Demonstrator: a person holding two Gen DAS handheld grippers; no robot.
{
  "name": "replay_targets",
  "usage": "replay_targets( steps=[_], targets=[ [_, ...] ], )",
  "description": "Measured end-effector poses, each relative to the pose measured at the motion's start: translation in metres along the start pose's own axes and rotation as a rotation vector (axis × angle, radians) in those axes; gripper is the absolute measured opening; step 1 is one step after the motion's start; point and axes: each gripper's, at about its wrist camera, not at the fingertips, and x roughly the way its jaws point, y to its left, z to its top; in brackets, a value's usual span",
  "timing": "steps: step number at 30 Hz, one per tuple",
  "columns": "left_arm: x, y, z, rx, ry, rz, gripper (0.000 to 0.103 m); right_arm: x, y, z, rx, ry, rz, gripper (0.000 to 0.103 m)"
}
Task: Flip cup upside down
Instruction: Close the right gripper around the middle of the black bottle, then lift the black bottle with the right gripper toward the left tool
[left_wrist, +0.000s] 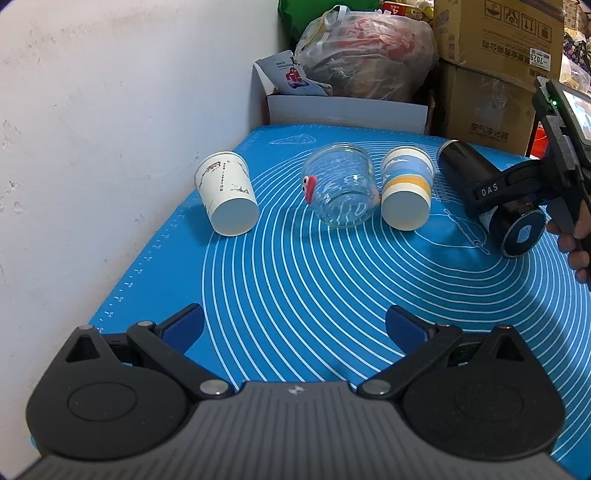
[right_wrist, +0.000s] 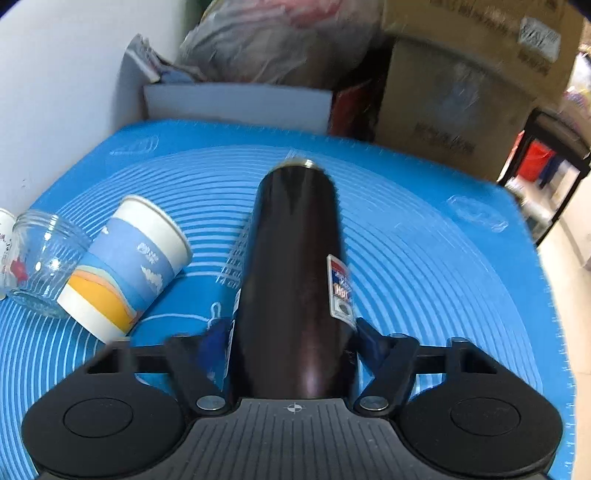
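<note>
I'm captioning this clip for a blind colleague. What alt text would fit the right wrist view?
The right tongs grip a dark flask lying lengthwise on a blue mat, its mouth pointing away. To its left, a striped paper cup and a glass jar lie on their sides.

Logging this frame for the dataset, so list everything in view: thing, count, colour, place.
dark tumbler: 1, dark brown with a label, on its side at the mat's right, clamped near its base
striped paper cup: 1, white, blue and yellow, on its side left of the tumbler
glass jar: 1, clear with a red sticker, on its side mid-mat
white paper cup: 1, white with dark print, on its side nearest the wall
baking mat: 1, blue with white rings, under everything
cardboard boxes: 2 stacked, brown, behind the mat
plastic bag: 1, clear, stuffed, behind the mat
left gripper: 1, black, blue pads, open over the mat
right gripper: 1, black, closed on the tumbler
</note>
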Motion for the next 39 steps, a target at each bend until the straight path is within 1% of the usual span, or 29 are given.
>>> replay_targets(
  steps=[4, 6, 12, 15, 19, 24, 26, 29, 33, 39],
  targets=[
    [-0.002, 0.001, 0.0, -0.001, -0.003, -0.003, 0.103, -0.001, -0.003, -0.003, 0.03, 0.001, 0.008, 0.065],
    [-0.004, 0.003, -0.001, -0.001, -0.008, -0.004, 0.103, -0.004, -0.001, -0.004, 0.039, 0.002, -0.021, 0.065],
    [-0.01, 0.007, -0.001, -0.013, -0.02, -0.009, 0.103, -0.028, -0.002, -0.008, 0.071, -0.046, -0.019, 0.065],
    [-0.015, 0.009, -0.001, -0.018, -0.031, -0.017, 0.103, -0.041, -0.005, -0.017, 0.086, -0.048, -0.018, 0.065],
    [-0.022, 0.01, -0.002, -0.017, -0.043, -0.025, 0.103, -0.065, -0.009, -0.03, 0.105, -0.075, -0.004, 0.065],
    [-0.029, 0.012, -0.004, -0.018, -0.057, -0.031, 0.103, -0.108, -0.01, -0.057, 0.125, -0.115, 0.0, 0.065],
    [-0.033, 0.013, -0.006, -0.02, -0.061, -0.034, 0.103, -0.125, -0.009, -0.073, 0.133, -0.128, 0.003, 0.065],
    [-0.038, 0.013, -0.009, -0.014, -0.067, -0.041, 0.103, -0.145, -0.003, -0.097, 0.137, -0.124, 0.019, 0.065],
    [-0.045, 0.014, -0.014, -0.003, -0.08, -0.045, 0.103, -0.162, 0.003, -0.128, 0.164, -0.112, 0.039, 0.065],
    [-0.05, 0.015, -0.019, 0.019, -0.085, -0.053, 0.103, -0.169, 0.007, -0.161, 0.174, -0.114, 0.031, 0.065]
  ],
)
